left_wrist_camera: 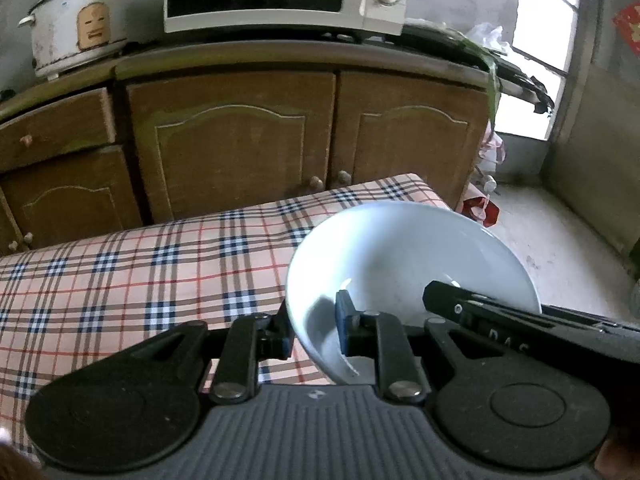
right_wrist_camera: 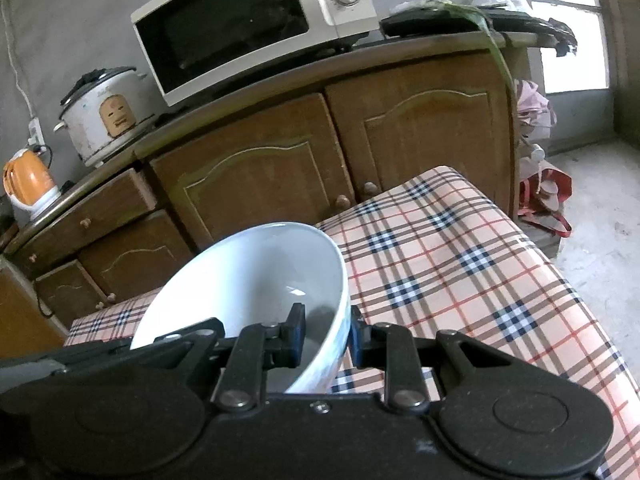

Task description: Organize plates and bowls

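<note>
Left hand-held gripper (left_wrist_camera: 316, 330) clamped on near rim of a white bowl (left_wrist_camera: 400, 256), held tilted above the plaid tabletop (left_wrist_camera: 140, 264); right hand-held gripper (right_wrist_camera: 326, 336) clamped on the same bowl's opposite rim (1 bowl, 2 grips); microwave (right_wrist_camera: 240, 28) and rice cooker (right_wrist_camera: 106, 114) on the cabinet (right_wrist_camera: 260, 184) behind

Glossy ceramic bowl (right_wrist_camera: 256, 276) — matt checked cloth (right_wrist_camera: 460, 264)
</note>
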{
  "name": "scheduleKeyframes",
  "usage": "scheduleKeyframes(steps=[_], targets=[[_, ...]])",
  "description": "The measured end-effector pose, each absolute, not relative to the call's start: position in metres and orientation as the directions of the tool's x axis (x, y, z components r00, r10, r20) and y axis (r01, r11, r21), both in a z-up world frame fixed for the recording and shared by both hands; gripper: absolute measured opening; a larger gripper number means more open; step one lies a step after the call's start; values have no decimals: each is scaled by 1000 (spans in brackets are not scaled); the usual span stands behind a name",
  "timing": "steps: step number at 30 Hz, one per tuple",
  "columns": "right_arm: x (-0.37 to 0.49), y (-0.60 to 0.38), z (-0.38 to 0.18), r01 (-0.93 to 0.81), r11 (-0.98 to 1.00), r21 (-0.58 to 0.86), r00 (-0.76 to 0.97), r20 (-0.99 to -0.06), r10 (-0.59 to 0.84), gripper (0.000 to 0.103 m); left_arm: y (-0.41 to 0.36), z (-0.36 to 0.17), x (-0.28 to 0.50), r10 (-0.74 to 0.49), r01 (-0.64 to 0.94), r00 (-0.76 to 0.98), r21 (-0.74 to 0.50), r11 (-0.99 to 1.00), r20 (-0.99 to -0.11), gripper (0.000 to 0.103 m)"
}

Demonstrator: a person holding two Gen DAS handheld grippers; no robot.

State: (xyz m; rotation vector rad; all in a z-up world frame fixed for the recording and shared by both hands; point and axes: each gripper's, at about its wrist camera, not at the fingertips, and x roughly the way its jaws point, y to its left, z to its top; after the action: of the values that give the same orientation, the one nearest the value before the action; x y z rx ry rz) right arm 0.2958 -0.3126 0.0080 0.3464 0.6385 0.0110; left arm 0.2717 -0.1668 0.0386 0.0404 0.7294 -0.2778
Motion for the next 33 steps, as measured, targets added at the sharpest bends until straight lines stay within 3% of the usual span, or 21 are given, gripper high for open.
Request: scheduleKeyframes(steps=[33], targets=[[247, -345, 12, 116, 932, 342, 847, -524, 87, 29, -195, 46, 231, -264, 316, 738, -28, 948, -621, 21]])
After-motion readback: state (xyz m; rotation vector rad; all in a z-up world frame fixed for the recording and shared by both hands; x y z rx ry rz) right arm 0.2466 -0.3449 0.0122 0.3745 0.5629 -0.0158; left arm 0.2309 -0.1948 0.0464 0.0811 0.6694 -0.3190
